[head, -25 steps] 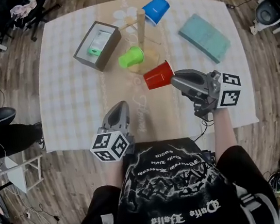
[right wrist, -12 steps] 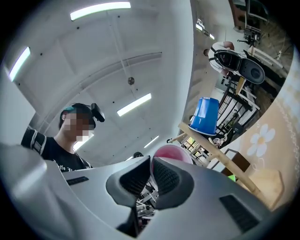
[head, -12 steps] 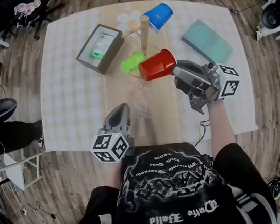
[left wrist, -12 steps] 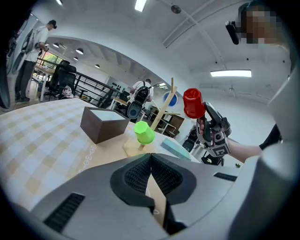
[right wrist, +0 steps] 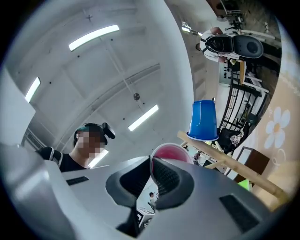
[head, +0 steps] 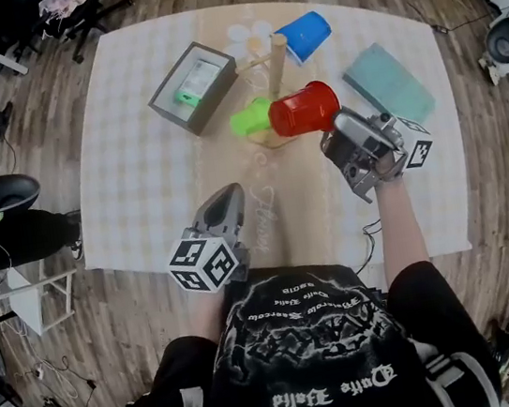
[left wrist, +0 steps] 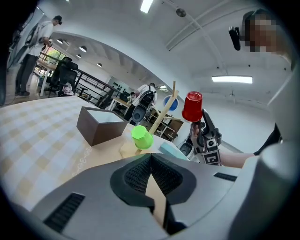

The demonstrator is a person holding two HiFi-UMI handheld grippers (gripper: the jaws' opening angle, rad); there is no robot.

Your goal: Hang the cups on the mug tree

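Red cup (head: 305,109) pinched at rim by right tongs (head: 336,129), base-first toward mug tree (head: 276,52) just beyond; left tongs (head: 227,192) closed, empty, farther off.

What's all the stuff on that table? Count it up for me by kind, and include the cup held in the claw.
Cups: 3 (red cup, green cup, blue cup)
Wooden mug tree: 1
Open box: 1
Flat teal pad: 1
Total: 6
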